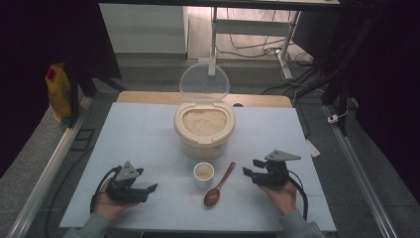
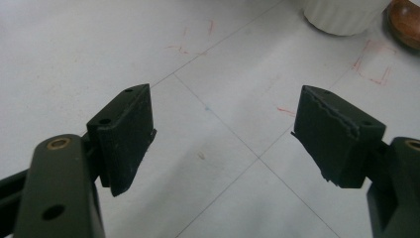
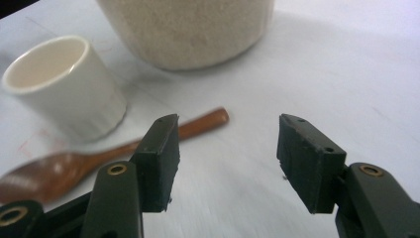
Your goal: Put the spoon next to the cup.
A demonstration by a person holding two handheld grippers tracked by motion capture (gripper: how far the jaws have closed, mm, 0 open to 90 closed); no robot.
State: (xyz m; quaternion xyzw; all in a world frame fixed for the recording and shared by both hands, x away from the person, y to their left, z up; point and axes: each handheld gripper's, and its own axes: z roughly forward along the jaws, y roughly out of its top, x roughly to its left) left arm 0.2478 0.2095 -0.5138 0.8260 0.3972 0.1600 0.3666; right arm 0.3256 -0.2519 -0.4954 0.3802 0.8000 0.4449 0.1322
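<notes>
your right gripper (image 1: 251,167) sits low over the pale blue table (image 1: 138,139) at the right, its jaws spread wide with bare tabletop between the pads and nothing caught in them. in the right gripper view the wooden spoon (image 3: 99,158) lies just past your left jaw, handle tip pointing toward the gap, not touching either pad. from the high view the spoon (image 1: 219,186) rests flat on the table, bowl toward you and handle angled up and to the right, just beside the small white cup (image 1: 203,174) and apart from your right gripper. the cup (image 3: 64,84) stands upright, and whether anything is in it you cannot tell. behind it is the cream-coloured container (image 1: 204,130), filled with pale grain, its clear lid (image 1: 204,82) tipped up and open at the back. your left gripper (image 1: 146,184) rests at the left side of the table, well apart from the cup and spoon — its jaws also stand wide, holding nothing, with bare table (image 2: 218,124) showing between the pads. faint red marks and thin lines cross the surface there.
</notes>
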